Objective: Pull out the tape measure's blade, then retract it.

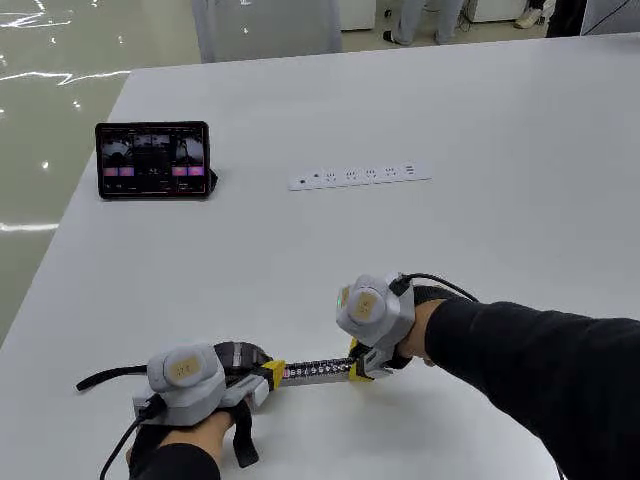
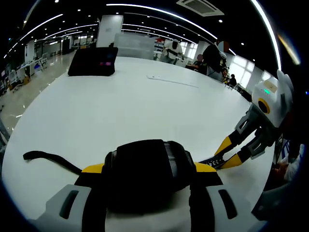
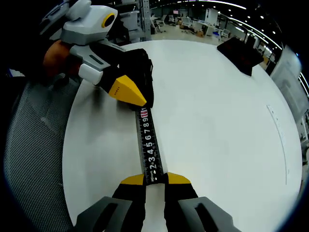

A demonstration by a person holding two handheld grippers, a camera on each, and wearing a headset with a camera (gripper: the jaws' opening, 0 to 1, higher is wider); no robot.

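My left gripper [image 1: 266, 377] squeezes the tape measure [image 1: 240, 353] at 6 o'clock on the table [image 1: 420, 250]. My right gripper [image 1: 362, 368] pinches the blade [image 1: 315, 369] tip, partway out toward 3 o'clock. Next I should pull more, straight.

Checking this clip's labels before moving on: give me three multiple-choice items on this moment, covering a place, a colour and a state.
1. In the head view, the tablet lies where from the power strip? A) left B) right C) on top
2. The right gripper has tips of which colour? A) red B) yellow C) blue
3. The blade is: A) fully retracted B) lying detached C) partly pulled out

1 A: it sits nearer the table's left edge.
2 B: yellow tips pinch the blade's end.
3 C: numbered blade spans from the case, held by the left gripper, to the right gripper.
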